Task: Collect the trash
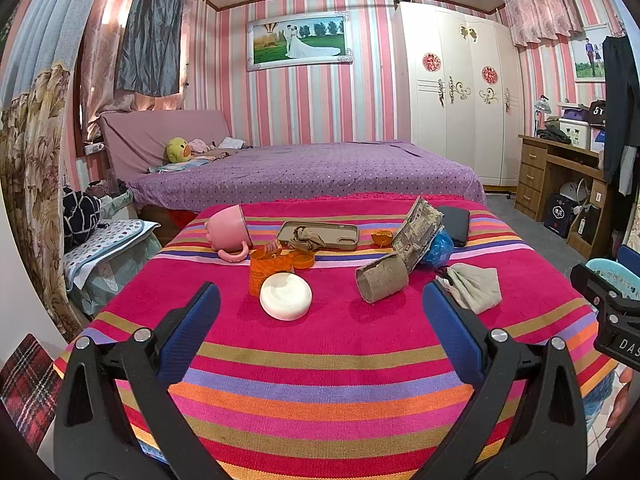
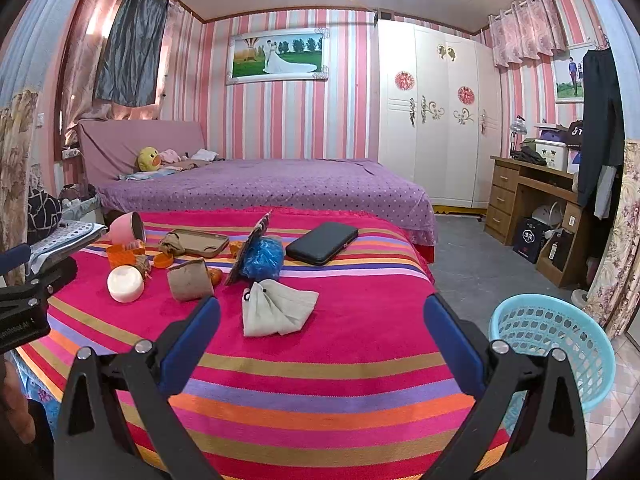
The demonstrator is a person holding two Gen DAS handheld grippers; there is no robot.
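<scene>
On the striped tablecloth (image 1: 320,360) lie a cardboard roll (image 1: 382,282), a crumpled grey cloth (image 1: 476,286), a blue plastic bag (image 1: 440,249), a torn printed carton (image 1: 418,232) and orange peel (image 1: 381,237). My left gripper (image 1: 320,312) is open and empty, in front of a white round lid (image 1: 285,295). My right gripper (image 2: 320,320) is open and empty, just short of the grey cloth (image 2: 276,308). The roll (image 2: 190,280) and blue bag (image 2: 262,258) lie beyond it. A light blue basket (image 2: 554,340) stands on the floor at the right.
Also on the table are a pink mug (image 1: 230,230) on its side, an orange jar (image 1: 268,270), a tan phone case (image 1: 320,234) and a black case (image 2: 322,242). A purple bed (image 1: 304,172) lies behind, a wooden desk (image 2: 532,200) at the right.
</scene>
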